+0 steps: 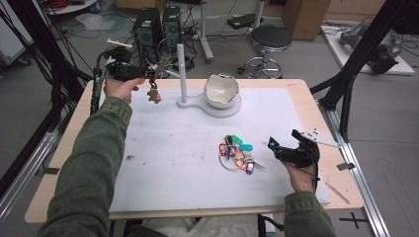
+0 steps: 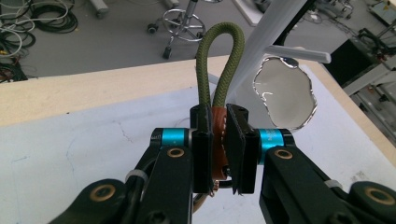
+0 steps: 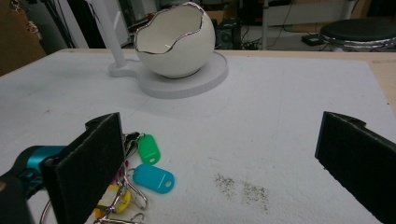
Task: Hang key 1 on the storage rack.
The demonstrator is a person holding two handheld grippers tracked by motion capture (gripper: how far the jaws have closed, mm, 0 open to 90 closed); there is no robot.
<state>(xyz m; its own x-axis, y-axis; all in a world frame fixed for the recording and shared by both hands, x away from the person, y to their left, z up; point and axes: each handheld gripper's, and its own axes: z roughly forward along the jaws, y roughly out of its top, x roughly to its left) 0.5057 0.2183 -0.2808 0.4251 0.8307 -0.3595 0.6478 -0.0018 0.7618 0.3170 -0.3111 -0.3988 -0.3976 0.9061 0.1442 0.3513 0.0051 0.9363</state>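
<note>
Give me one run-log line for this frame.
left gripper: shut on keychain, near stand | right gripper: open, beside key tags

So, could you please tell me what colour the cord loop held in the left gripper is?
Olive green; the cord loop shows best in the left gripper view.

wooden table [image 1: 301, 94] bears a white mat [image 1: 188, 163], white stand [image 1: 217, 107], key tags [image 1: 238, 153].
</note>
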